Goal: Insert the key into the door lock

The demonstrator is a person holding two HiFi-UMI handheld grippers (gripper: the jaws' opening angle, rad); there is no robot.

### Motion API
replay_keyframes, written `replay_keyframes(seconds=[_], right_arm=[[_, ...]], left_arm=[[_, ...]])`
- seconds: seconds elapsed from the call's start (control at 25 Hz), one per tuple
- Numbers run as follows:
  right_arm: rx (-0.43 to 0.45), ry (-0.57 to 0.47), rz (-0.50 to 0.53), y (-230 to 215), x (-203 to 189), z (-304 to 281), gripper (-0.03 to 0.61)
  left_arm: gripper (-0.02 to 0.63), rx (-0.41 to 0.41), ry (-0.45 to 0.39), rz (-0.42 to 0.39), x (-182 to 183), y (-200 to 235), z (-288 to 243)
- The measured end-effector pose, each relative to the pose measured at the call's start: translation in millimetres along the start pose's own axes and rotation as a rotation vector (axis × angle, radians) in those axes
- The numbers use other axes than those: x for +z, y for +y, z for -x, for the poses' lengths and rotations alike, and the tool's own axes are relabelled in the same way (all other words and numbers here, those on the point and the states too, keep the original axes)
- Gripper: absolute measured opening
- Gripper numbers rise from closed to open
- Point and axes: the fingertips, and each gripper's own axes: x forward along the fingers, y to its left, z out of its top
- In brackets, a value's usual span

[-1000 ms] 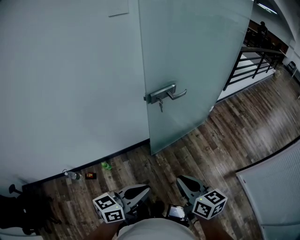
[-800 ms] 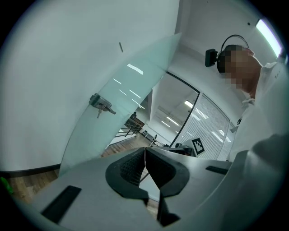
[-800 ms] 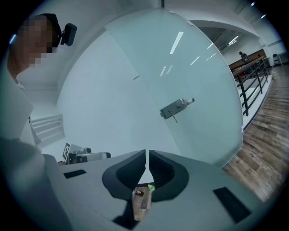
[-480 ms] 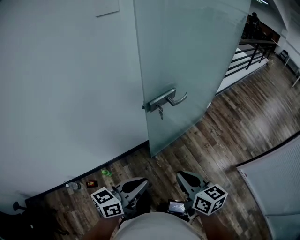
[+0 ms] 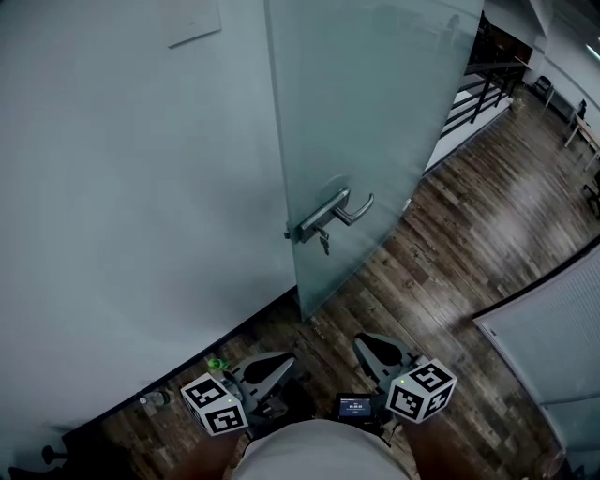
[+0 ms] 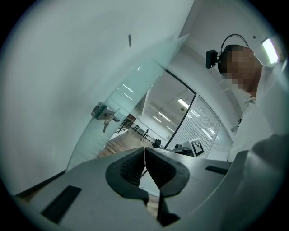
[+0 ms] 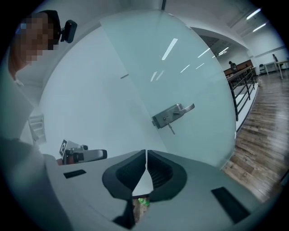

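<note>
Handle (image 5: 349, 208) and key (image 5: 324, 244) sit lower in the head view than a second ago; green scrap (image 5: 217, 364) on the floor (image 5: 450, 244) has slid down too; reads as a walk-up to the door (image 5: 375, 112).

Head view: left tool (image 5: 279, 364) and right tool (image 5: 373, 347) are both at the bottom edge, well apart from the lock (image 5: 309, 228); lock lies ahead, between the two, up-right of the left tool and up-left of the right; key hangs from the lock under the handle, long axis about vertical; can't tell whether a blade is already seated or it only dangles.
Writing: black-and-white square codes on each tool's cube, no words; plate (image 5: 192, 21) high on the wall (image 5: 112, 187) looks blank; small screen (image 5: 354, 406) between the tools is too small to read; no brand legible on the lock.

Left gripper view: jaws together, nothing between them; lock sits up and left of the jaw line, key below it.

Right gripper view: jaws together, empty; lock sits just above and right of the jaw line, closer to centre than in the left gripper view; my call is that the right tool is better lined up to reach the key.
</note>
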Motion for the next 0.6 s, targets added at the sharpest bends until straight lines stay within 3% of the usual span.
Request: replay_keyframes(seconds=[0.28, 0.6], right_arm=[[-0.060, -0.026, 0.017, 0.6, 8.6, -9.7, 0.014], [-0.064, -0.027, 0.063, -9.0, 22.6, -16.4, 0.014]], left_arm=[[0.017, -0.041, 0.026, -0.005, 9.3, 15.4, 4.3], [0.017, -0.018, 0.009, -0.012, 21.4, 26.9, -3.1]])
